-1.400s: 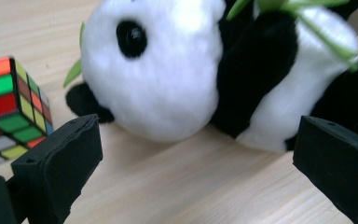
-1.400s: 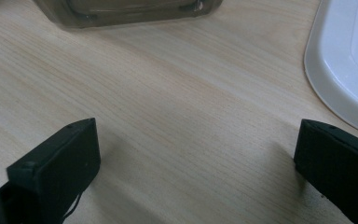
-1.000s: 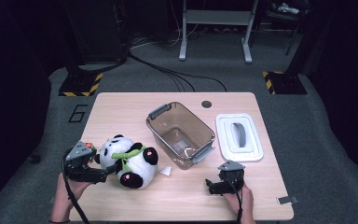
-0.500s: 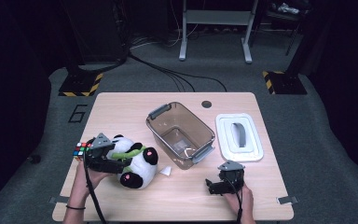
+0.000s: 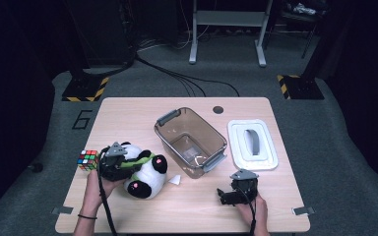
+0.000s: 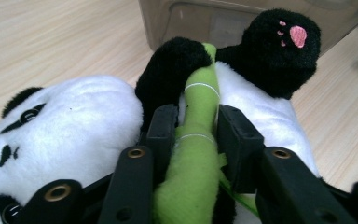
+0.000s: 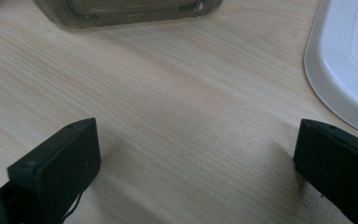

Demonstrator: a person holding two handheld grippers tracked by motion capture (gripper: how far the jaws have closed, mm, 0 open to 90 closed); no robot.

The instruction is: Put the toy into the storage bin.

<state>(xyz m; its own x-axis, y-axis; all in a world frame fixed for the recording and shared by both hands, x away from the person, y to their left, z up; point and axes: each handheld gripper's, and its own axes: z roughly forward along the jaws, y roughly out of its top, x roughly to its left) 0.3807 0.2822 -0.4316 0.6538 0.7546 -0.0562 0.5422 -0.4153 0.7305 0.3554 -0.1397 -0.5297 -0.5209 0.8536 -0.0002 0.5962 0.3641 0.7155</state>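
Our left gripper (image 6: 190,135) has slid in from the surface's (image 5: 197,211) edge, uncovering the puzzle cube (image 5: 87,160), and has just been closing; its jaws now pinch the toy panda's (image 5: 145,172) green stalk (image 6: 196,140) beside the bin (image 5: 191,141). Lifting looks next. Our right gripper (image 7: 196,172) rests wide open, empty.

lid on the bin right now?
No: in the high view the white lid lies flat on the table to the right of the open clear plastic bin.
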